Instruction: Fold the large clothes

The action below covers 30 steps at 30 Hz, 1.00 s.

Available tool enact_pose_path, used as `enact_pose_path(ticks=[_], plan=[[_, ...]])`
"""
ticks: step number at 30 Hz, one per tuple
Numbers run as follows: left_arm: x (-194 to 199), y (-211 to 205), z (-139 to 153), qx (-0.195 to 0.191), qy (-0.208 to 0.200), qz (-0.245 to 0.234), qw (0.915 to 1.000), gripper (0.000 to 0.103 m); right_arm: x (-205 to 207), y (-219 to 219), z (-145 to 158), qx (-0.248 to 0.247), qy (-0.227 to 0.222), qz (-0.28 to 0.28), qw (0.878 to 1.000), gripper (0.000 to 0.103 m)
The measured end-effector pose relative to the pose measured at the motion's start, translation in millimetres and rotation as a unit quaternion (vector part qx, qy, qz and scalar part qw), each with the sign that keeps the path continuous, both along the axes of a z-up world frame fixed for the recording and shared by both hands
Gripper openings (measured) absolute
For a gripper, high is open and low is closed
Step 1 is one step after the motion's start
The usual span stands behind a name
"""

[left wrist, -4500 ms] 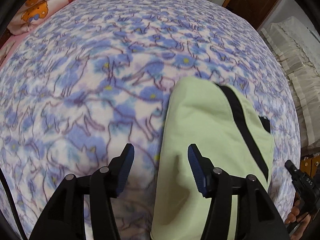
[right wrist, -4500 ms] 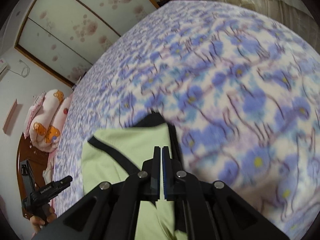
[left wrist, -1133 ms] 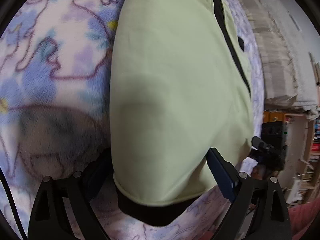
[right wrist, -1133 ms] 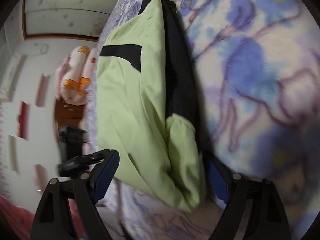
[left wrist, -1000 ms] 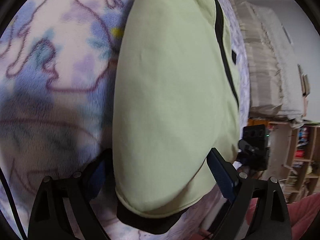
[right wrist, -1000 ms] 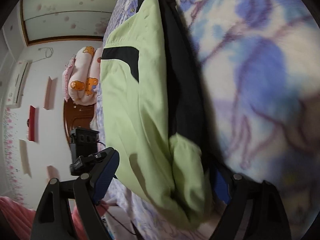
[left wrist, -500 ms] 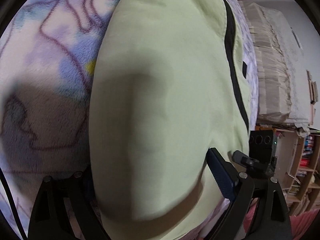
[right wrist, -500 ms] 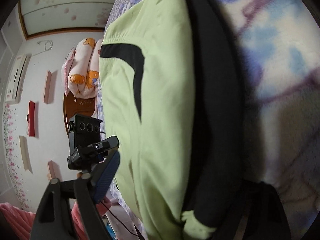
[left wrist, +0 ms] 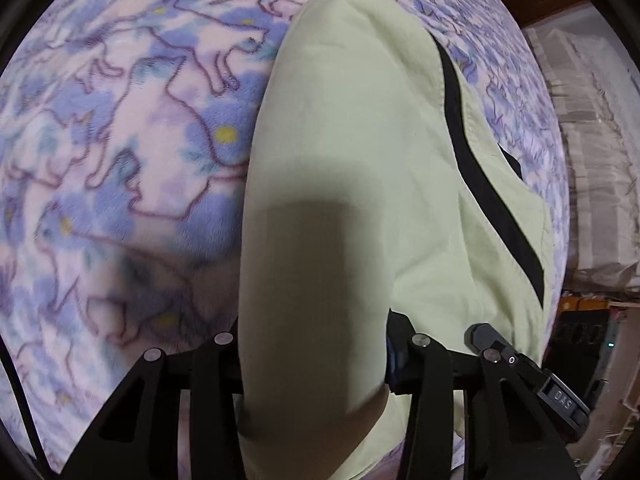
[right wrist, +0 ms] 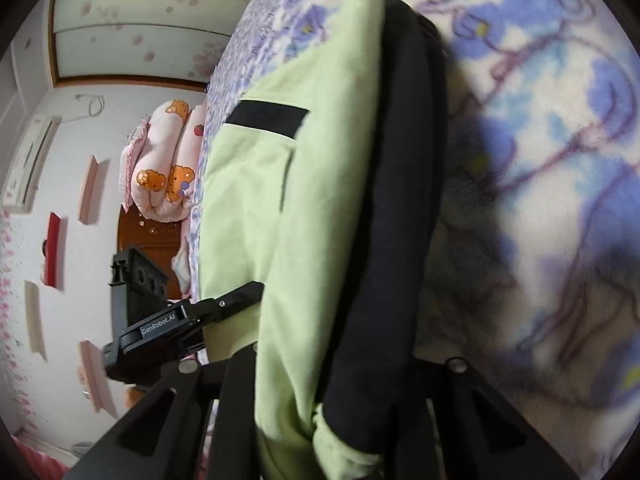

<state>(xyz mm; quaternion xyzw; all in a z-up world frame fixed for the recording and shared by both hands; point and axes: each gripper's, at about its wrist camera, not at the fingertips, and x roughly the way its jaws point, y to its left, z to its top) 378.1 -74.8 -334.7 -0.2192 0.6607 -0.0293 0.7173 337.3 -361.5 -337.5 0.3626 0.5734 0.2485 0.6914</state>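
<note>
A light green garment (left wrist: 360,140) with black stripes lies folded lengthwise on a fleece blanket (left wrist: 120,140) printed with purple-blue cats. My left gripper (left wrist: 316,348) has its jaws closing on the near end of the garment, and the cloth fills the gap between the fingers. In the right wrist view the same garment (right wrist: 320,168) shows a green layer beside a black layer. My right gripper (right wrist: 336,380) has its jaws closing on that bunched end, which hides its pads. Each gripper also appears in the other's view, the right gripper (left wrist: 520,364) and the left gripper (right wrist: 192,316).
Rolled pink bear-print bedding (right wrist: 168,172) lies at the far end of the bed, next to a brown wooden piece (right wrist: 148,232). Pale wardrobe doors (right wrist: 140,12) stand behind. A stack of pale folded bedding (left wrist: 592,160) sits beyond the bed's right edge.
Both grippers stood wide open around the garment's near end. They have narrowed onto the cloth and risen, and the gripped end has come up off the blanket.
</note>
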Motion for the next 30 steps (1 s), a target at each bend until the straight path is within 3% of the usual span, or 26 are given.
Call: enact_pose_path(ticks=[7,14,22,30], plan=[[-53.5,-20.0,18.7,0.008,0.026,-0.012,0.9995,0.041,-54.1,8.8,29.3,-0.06,-0.009,0.003,0.998,0.016],[-115.3,24.1,52.8,0.022,0.042,-0.065,0.9967,0.039,-106.3,60.3,72.5,-0.123,-0.009,0.047,0.991,0.016],[-143.4,133.3,117.2,0.043,0.062,-0.096,0.9925,0.038,-142.1,169.9,126.3,-0.113,0.025,0.045,0.992,0.015],[-122.3,262.1,193.8,0.073,0.022,-0.072,0.9945,0.038,-121.0,292.3,184.4,-0.082,-0.025,0.064,0.994,0.015]])
